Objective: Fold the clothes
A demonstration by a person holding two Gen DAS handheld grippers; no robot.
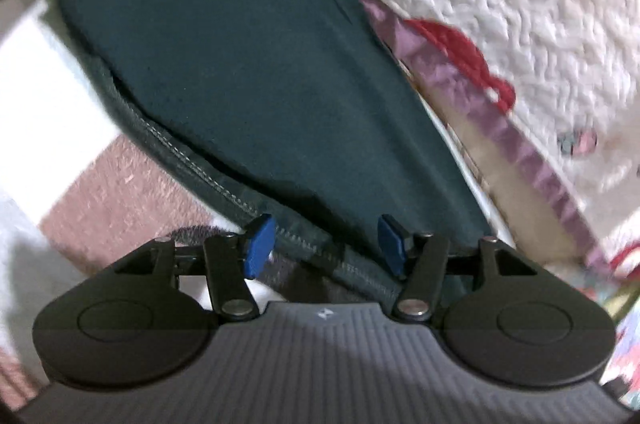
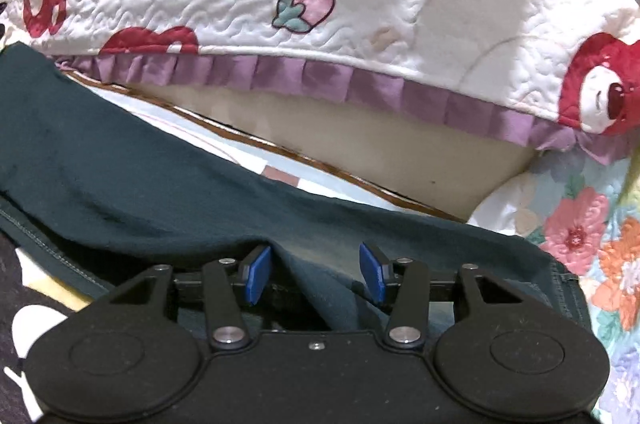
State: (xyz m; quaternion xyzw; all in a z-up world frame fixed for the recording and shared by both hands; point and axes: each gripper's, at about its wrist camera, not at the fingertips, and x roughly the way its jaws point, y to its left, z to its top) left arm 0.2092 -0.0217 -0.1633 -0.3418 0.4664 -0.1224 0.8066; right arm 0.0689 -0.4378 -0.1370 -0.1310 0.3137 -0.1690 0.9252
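Dark green garment [image 1: 248, 71] lies flat on the bed, apparently doubled over with a stitched hem along its near edge, so I'd judge the fold partly done. Left gripper [image 1: 326, 244] is apart over the hem, pads clear of it. Right gripper [image 2: 316, 276] is apart too, cloth bunched between the pads, not pinched. Only the right view shows the quilt's [image 2: 360, 3] purple ruffle [image 2: 400, 91] fully.
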